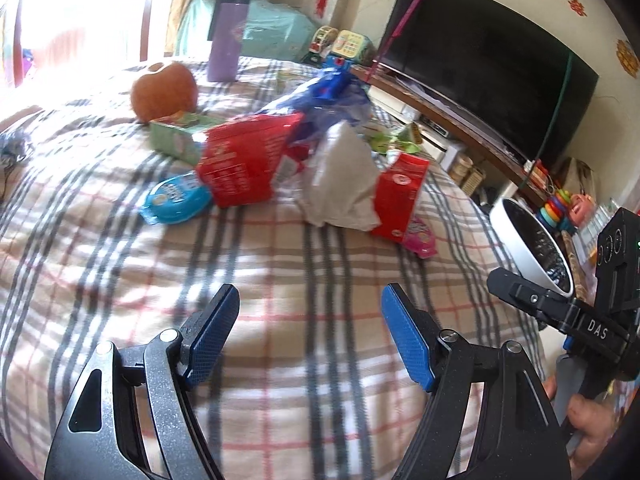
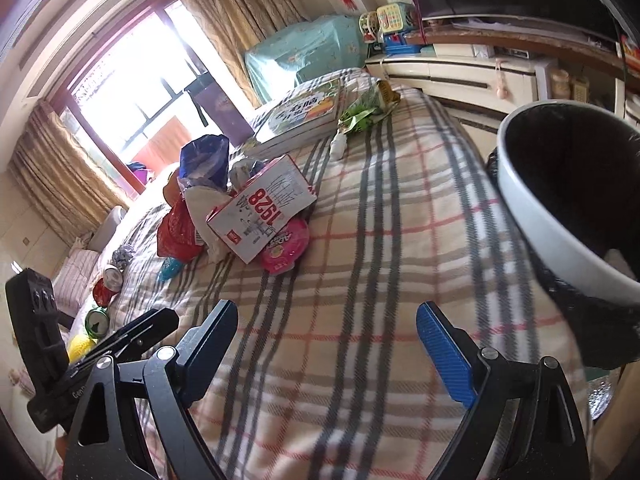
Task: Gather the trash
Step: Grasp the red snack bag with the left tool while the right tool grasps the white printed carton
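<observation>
A heap of trash lies on the plaid bed cover [image 1: 280, 360]: a red bag [image 1: 244, 160], a crumpled white tissue [image 1: 344, 178], a red and white carton [image 1: 400, 196] [image 2: 262, 210], a pink wrapper [image 1: 420, 238] [image 2: 286, 250], a blue round lid [image 1: 176, 198] and a blue plastic bag [image 1: 328, 96] [image 2: 204, 158]. A white trash bin with a black liner [image 1: 528, 248] [image 2: 568, 208] stands at the bed's right edge. My left gripper [image 1: 310, 334] is open and empty, short of the heap. My right gripper [image 2: 326, 352] is open and empty, just left of the bin.
An orange plush [image 1: 166, 90], a purple bottle [image 1: 226, 36] and a green box [image 1: 180, 134] sit behind the heap. A book [image 2: 300, 118] and green wrapper [image 2: 362, 114] lie at the far end. Cans [image 2: 106, 280] lie to the left. A TV [image 1: 488, 64] stands on the right.
</observation>
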